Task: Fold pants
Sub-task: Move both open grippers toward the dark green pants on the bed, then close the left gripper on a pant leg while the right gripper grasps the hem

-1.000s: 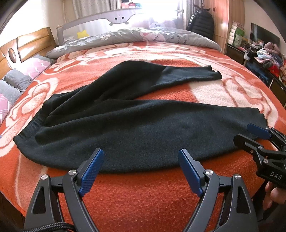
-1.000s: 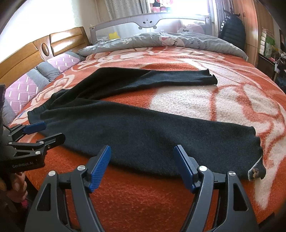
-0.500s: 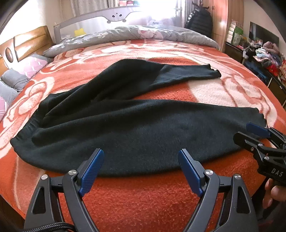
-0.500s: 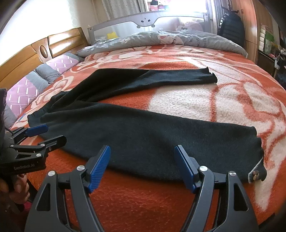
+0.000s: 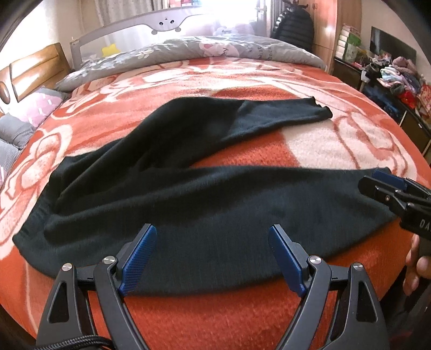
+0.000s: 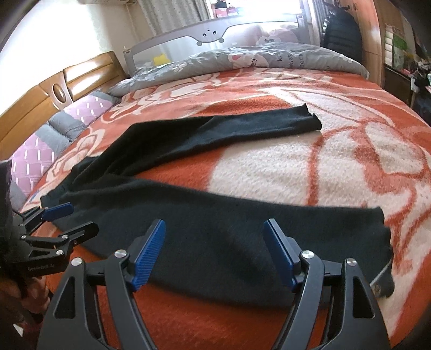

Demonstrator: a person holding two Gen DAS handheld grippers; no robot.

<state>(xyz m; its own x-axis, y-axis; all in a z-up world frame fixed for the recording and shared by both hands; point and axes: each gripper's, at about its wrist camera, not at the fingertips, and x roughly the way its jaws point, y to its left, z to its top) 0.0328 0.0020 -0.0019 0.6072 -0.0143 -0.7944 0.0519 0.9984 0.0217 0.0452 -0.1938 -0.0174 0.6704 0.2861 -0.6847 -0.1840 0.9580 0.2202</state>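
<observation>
Black pants (image 5: 215,193) lie spread on a red-and-cream floral blanket (image 5: 215,317), waist at the left, the two legs splayed apart toward the right. My left gripper (image 5: 212,234) hovers open over the near leg's front edge, nothing between its blue pads. In the right wrist view the same pants (image 6: 229,228) fill the middle, and my right gripper (image 6: 214,228) is open above the near leg, short of its cuff (image 6: 382,226). The right gripper (image 5: 377,183) also shows by the cuff, and the left gripper (image 6: 78,219) by the waist.
A grey quilt (image 5: 215,51) lies across the far end of the bed under a grey bed rail (image 5: 167,24). A wooden headboard (image 6: 54,88) and pillows (image 6: 40,150) are on the left. A cluttered shelf (image 5: 390,78) stands beyond the right side.
Both grippers have moved forward a little, so their fingertips now sit over the near pant leg instead of at its front edge. The pants have not shifted.
</observation>
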